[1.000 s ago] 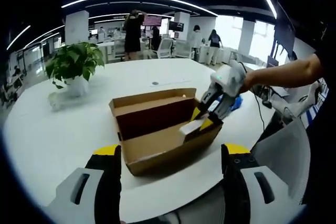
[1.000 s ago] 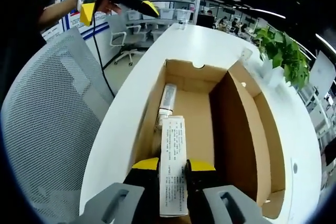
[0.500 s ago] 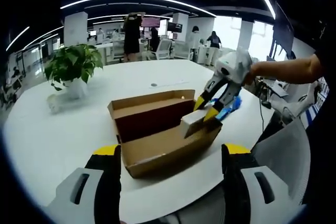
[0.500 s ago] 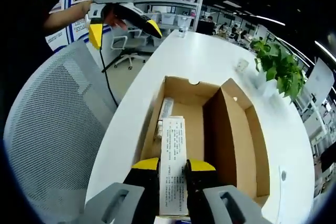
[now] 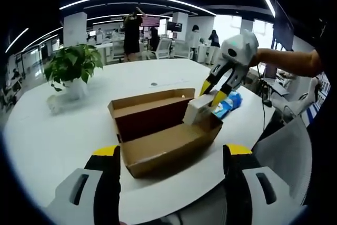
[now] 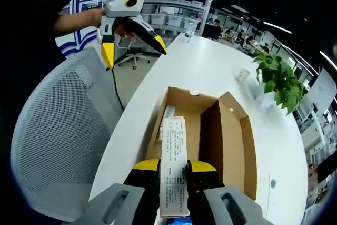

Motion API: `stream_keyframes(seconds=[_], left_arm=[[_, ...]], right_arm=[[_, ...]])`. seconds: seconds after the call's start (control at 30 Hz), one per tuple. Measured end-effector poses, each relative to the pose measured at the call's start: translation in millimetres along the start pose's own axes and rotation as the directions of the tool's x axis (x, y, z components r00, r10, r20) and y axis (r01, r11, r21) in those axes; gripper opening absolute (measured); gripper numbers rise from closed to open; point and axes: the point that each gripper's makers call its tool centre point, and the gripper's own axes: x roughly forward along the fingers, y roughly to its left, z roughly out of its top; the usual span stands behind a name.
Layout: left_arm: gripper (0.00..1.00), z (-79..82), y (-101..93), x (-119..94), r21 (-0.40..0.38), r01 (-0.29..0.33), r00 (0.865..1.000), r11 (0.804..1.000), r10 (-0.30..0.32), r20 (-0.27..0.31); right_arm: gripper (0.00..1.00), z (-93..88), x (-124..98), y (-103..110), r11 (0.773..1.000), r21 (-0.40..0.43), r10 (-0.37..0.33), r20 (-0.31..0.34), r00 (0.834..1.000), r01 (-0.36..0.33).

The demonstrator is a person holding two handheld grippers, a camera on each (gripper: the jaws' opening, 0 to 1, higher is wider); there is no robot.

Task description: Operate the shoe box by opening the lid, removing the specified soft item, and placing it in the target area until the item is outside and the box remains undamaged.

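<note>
With the lid already folded back, the scene gets logged like this:

Shoe box: one brown cardboard shoe box (image 5: 163, 130) is sat open on the white tabletop (image 5: 58, 135), lid standing up along the far side; no damage can be spotted.

Item: one white printed carton (image 6: 173, 162) is clamped lengthwise in the right gripper (image 6: 173, 168), lifted clear above the box's rim at about 3 o'clock of the box in the left gripper view.

Handling: the carton is judged light and a bit crushable, so it's best held across its long flat sides near the middle, without much squeeze.

Left behind: one pale tube-like thing (image 6: 167, 114) is seen lying on the box floor at the far end, roughly 11 o'clock in the right gripper view.

Left gripper (image 5: 171, 156): jaws are spread wide with nothing between them, held back from the box at 6 o'clock.

Extras: one blue packet (image 5: 229, 102) just past the box, one potted plant (image 5: 72, 69) at 10 o'clock, one mesh chair (image 6: 58, 135).
</note>
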Motion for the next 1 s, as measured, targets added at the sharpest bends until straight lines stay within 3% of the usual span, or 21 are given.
stream_keyframes(seconds=[0.53,1.0], left_arm=[[0.95,11.1,-7.9,5,0.023,0.012,1.000,1.000,-0.012,0.015],[1.00,5.6,-12.6,8,0.032,0.018,1.000,0.999,-0.018,-0.026]], right_arm=[[0.15,-16.1,-52,-21,0.999,-0.005,-0.044,-0.006,0.999,0.044],[0.15,-53.2,-80,-36,0.997,0.002,-0.078,-0.049,0.996,0.078]])
